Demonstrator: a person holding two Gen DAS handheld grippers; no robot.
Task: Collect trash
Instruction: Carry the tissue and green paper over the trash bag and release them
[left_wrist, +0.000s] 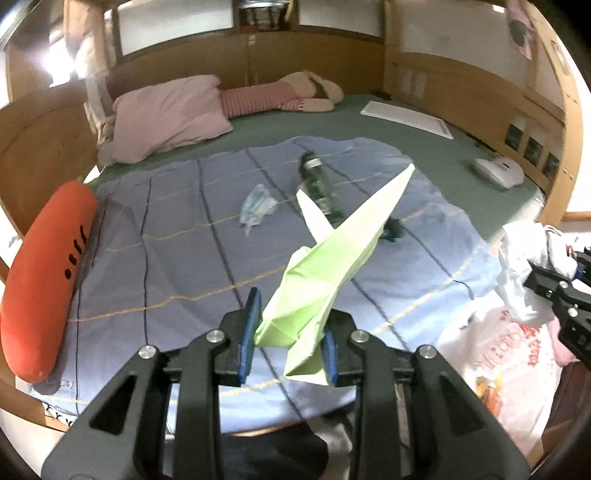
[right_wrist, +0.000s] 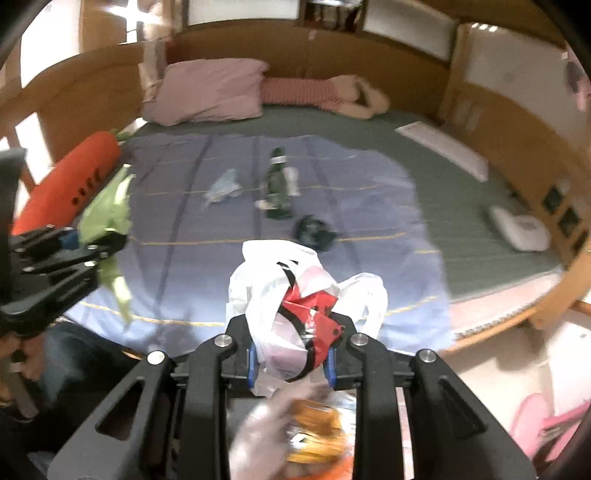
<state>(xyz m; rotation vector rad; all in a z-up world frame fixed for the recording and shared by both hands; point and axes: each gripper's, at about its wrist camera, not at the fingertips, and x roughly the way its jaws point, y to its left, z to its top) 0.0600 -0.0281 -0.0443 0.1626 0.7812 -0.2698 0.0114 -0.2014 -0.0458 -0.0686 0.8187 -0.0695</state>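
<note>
Folded green paper (left_wrist: 325, 266), creased, pointed

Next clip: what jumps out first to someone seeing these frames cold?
A pale green folded paper plane is pinched in the left claw, held above the blue blanket. The right claw grips a white plastic bag. A green bottle and an orange carrot pillow lie on the bed.
</note>
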